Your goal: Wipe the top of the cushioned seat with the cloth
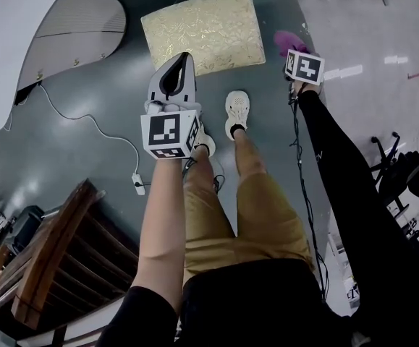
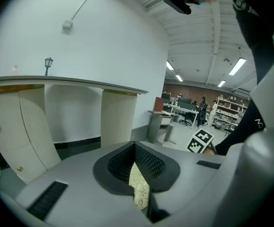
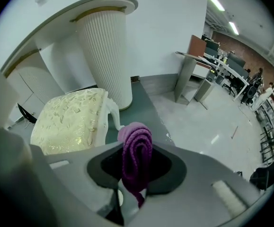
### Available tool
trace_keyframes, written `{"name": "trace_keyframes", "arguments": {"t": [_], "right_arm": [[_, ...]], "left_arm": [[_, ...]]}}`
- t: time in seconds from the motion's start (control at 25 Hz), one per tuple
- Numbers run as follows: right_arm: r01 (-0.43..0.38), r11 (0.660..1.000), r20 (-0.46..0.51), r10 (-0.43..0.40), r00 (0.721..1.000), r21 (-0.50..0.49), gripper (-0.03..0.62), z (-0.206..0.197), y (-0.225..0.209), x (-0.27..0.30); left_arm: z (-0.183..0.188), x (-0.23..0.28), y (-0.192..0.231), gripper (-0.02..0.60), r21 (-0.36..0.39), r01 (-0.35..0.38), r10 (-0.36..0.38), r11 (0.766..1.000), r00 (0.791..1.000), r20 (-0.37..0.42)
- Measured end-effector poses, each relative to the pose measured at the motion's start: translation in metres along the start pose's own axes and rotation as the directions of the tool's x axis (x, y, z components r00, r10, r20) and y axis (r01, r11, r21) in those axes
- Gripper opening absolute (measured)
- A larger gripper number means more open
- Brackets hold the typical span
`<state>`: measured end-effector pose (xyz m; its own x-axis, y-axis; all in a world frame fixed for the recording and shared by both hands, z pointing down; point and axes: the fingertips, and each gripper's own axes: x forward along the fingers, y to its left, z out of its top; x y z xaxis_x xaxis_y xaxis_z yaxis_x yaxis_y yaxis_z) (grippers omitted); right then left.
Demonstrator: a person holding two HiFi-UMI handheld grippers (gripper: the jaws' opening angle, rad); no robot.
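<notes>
Between my left tongs [image 2: 135, 148] only a sliver of the cushioned seat [image 2: 139, 188] shows, the rest behind them. In the head view my right tongs [image 3: 136, 171] cover most of the cloth [image 1: 289, 42]. Far people [image 2: 203, 110], perhaps three, too small to tell

Bright, even light falls from ceiling strip lamps [image 2: 236, 66], leaving only soft shadows and pale glare streaks on the glossy floor [image 1: 343, 71]. Both gripper views bow straight lines and darken to black at the corners. The grey bodies of the left gripper [image 2: 137, 167] and right gripper [image 3: 135, 174] blur near the lens, while the cloth [image 3: 137, 148] is sharp. The head view stretches at its edges.
</notes>
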<state>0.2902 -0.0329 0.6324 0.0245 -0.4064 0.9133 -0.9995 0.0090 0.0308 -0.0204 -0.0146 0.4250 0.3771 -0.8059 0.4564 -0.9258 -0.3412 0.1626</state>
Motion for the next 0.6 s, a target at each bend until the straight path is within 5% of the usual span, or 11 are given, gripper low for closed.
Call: {"name": "trace_keyframes", "arguments": {"t": [0.4,0.6], "right_arm": [[-0.020,0.999,0.120,0.025,0.992,-0.038,0.083,-0.011,0.016,-0.047],[-0.100,0.994,0.194,0.105,0.975,-0.036,0.083,-0.013,0.069,-0.076]], "left_arm": [[-0.009,-0.033,0.026,0.006,0.041,0.013,-0.014,0.999,1.000,0.012],[-0.017,-0.061,0.054,0.006,0.051,0.005,-0.006,0.999,1.000,0.010]]}}
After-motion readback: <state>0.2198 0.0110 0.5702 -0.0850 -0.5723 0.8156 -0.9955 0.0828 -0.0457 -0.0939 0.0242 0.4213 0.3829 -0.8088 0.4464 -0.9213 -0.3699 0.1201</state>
